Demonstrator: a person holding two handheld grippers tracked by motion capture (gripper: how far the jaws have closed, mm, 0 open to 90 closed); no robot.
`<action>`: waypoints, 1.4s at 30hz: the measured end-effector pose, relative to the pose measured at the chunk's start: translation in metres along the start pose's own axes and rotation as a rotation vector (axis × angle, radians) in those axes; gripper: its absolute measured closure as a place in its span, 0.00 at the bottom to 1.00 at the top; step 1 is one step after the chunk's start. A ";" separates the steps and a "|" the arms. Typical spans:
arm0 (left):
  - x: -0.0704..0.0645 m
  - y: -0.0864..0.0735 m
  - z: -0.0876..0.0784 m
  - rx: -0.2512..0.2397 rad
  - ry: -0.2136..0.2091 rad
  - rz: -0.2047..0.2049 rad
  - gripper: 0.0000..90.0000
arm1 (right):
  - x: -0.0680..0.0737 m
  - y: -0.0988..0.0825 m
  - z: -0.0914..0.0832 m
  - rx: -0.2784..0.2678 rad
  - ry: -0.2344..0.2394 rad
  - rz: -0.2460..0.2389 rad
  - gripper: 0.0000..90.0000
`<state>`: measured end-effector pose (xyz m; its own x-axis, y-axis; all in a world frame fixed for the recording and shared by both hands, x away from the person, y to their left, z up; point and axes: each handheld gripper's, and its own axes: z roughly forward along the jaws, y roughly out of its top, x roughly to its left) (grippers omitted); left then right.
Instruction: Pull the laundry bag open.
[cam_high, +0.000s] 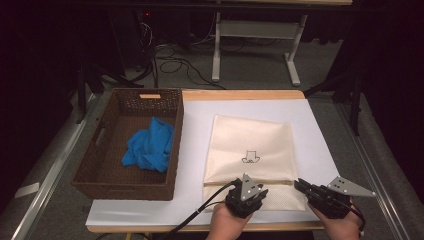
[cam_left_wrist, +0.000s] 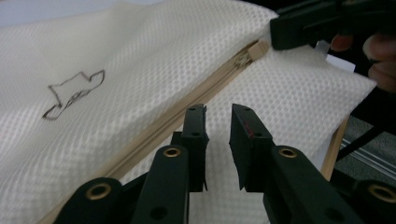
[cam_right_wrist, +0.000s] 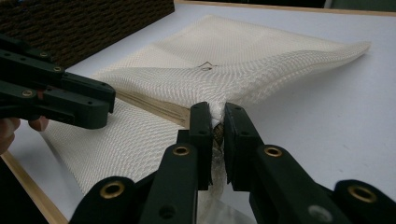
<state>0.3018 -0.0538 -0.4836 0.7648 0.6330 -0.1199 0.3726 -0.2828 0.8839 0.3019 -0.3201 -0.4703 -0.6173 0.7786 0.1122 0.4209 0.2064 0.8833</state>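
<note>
The worktop (cam_high: 320, 150) carries a cream mesh laundry bag (cam_high: 250, 145) lying flat beside a wicker basket (cam_high: 100, 172) that holds a blue cloth (cam_high: 150, 145). The bag's zipper (cam_left_wrist: 187, 109) runs across near its front edge. The right claw (cam_right_wrist: 218, 122) is clamped on the zipper's end, bunching the mesh. The left claw (cam_left_wrist: 218, 116) hovers over the mesh just beside the zipper, jaws slightly apart, gripping nothing.

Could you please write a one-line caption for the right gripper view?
Right claw pinches the cream mesh bag at its zipper end.
</note>
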 end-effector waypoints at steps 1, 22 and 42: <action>-0.002 0.003 0.003 0.001 -0.003 0.001 0.87 | 0.000 0.000 0.000 0.000 0.000 0.000 0.93; -0.024 0.021 0.051 0.046 -0.015 0.006 0.78 | 0.003 0.001 0.001 -0.005 0.014 -0.012 0.93; -0.021 0.020 0.051 0.033 -0.032 -0.028 0.74 | 0.006 0.001 0.001 0.003 0.014 -0.028 0.93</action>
<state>0.3203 -0.1093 -0.4868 0.7701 0.6176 -0.1598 0.4114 -0.2893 0.8643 0.2989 -0.3150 -0.4693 -0.6382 0.7641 0.0937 0.4051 0.2298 0.8849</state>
